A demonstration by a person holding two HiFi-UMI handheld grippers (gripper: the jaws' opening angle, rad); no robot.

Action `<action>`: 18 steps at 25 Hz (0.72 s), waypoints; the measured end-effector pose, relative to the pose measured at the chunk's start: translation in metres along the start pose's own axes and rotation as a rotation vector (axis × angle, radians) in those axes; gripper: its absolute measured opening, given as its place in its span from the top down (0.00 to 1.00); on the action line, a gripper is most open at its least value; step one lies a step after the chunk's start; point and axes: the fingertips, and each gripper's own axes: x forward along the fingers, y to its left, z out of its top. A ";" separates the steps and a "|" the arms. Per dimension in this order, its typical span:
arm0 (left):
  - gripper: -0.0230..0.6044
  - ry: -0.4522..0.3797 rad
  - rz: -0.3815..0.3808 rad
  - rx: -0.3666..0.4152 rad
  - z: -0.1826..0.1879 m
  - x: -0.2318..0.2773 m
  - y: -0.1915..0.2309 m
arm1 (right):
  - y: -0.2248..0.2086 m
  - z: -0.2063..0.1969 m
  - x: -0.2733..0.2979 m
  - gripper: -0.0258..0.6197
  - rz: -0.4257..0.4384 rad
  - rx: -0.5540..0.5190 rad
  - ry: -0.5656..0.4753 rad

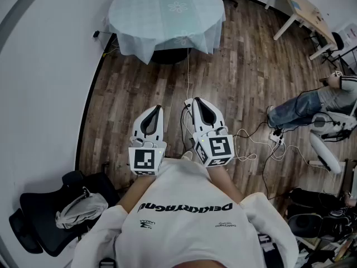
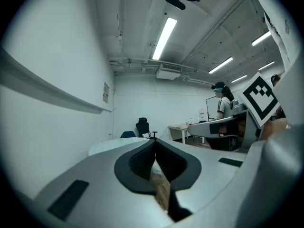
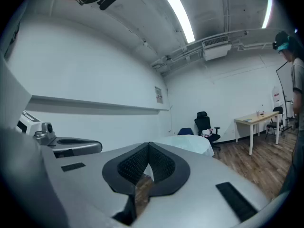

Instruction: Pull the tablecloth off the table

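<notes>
Head view: tablecloth (image 1: 167,15) far beyond jaws

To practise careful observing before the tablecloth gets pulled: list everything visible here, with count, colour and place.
tablecloth: one, pale blue-green, draped over the round table
floor: one, brown wood
office chair: one, black, lower left, grey cloth on it
desk: one, light top, white legs, upper right
cables: several, white, on floor at right
other person: one, blue jeans, right edge
left gripper: one, white, jaws shut, empty
right gripper: one, white, jaws shut, empty, beside it
</notes>
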 end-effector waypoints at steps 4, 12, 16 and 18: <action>0.94 0.018 0.035 -0.013 -0.005 0.007 -0.003 | -0.012 -0.001 -0.003 0.91 0.006 0.012 -0.005; 0.94 0.050 0.049 -0.009 -0.016 0.004 -0.014 | -0.018 -0.014 -0.001 0.91 0.026 0.033 0.007; 0.94 0.074 0.076 -0.039 -0.031 0.011 -0.002 | -0.022 -0.023 0.012 0.91 0.032 0.052 0.024; 0.94 0.077 0.080 -0.049 -0.036 0.019 0.003 | -0.026 -0.025 0.019 0.91 0.030 0.049 0.027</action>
